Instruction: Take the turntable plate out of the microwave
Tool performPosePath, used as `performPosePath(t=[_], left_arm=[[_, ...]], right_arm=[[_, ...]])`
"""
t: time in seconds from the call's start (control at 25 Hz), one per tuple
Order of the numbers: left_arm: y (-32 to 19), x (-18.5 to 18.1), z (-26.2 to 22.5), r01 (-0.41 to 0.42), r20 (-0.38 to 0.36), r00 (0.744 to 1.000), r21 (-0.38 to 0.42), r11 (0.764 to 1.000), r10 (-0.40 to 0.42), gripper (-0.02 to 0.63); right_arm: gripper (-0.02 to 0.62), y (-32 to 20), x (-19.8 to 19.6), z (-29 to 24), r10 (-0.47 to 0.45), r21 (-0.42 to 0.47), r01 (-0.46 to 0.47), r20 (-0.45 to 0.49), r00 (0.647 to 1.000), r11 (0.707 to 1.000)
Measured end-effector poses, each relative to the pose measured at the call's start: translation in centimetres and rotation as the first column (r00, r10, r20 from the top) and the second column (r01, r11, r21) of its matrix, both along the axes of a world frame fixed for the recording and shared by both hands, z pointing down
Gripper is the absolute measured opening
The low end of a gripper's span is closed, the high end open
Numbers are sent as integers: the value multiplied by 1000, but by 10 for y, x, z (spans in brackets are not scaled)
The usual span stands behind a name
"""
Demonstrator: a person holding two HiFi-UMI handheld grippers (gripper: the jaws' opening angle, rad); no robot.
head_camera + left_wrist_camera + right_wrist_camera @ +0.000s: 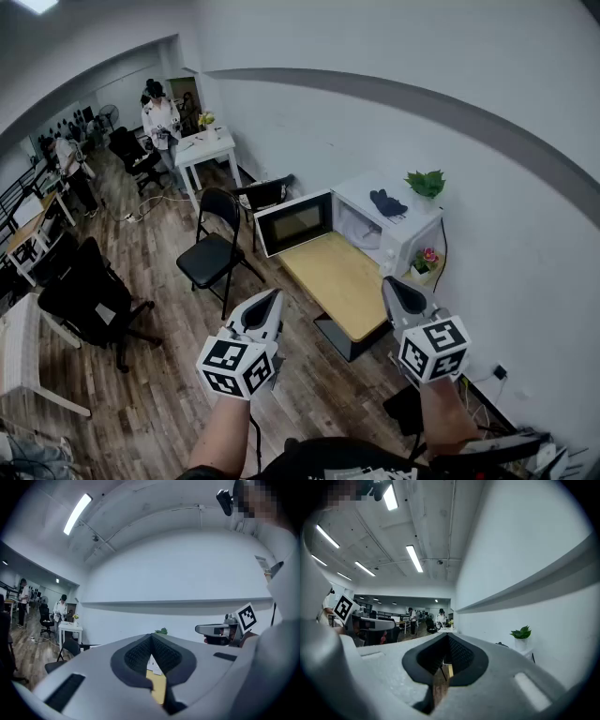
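Observation:
A white microwave (398,225) stands at the far end of a low wooden table (342,281), against the wall. Its door (294,222) is swung wide open to the left. The cavity (359,228) looks pale inside; I cannot make out the turntable plate there. My left gripper (272,300) and right gripper (392,284) are held level side by side, well short of the table's near end. Both are shut with nothing between the jaws. The left gripper view shows its own jaws (151,643) closed and the right gripper (213,630) off to the side. In the right gripper view the right gripper (447,644) is likewise closed.
A green plant (427,183) and a dark cloth (387,202) sit on top of the microwave. A black folding chair (214,248) stands left of the table. An office chair (89,300) is farther left. People stand by a white table (206,150) at the far end.

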State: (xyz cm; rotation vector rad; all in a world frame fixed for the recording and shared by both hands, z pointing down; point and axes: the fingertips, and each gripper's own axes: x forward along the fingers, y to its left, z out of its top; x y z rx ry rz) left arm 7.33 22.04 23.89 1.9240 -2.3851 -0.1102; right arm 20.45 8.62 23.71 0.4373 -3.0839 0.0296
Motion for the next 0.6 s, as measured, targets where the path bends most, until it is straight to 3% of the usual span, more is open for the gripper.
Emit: performPosePath(t=[0.44,0.6], left_arm=[[0,-3,-2,15,14,1000,-3,1000,-15,0],[1,-9,-1,32,21,999,-16,999,-31,1]], right_arm=[[4,6,-1,3,-17,0,17,-8,1000,1000],[5,6,-2,-1,-15,-23,15,35,999,1000]])
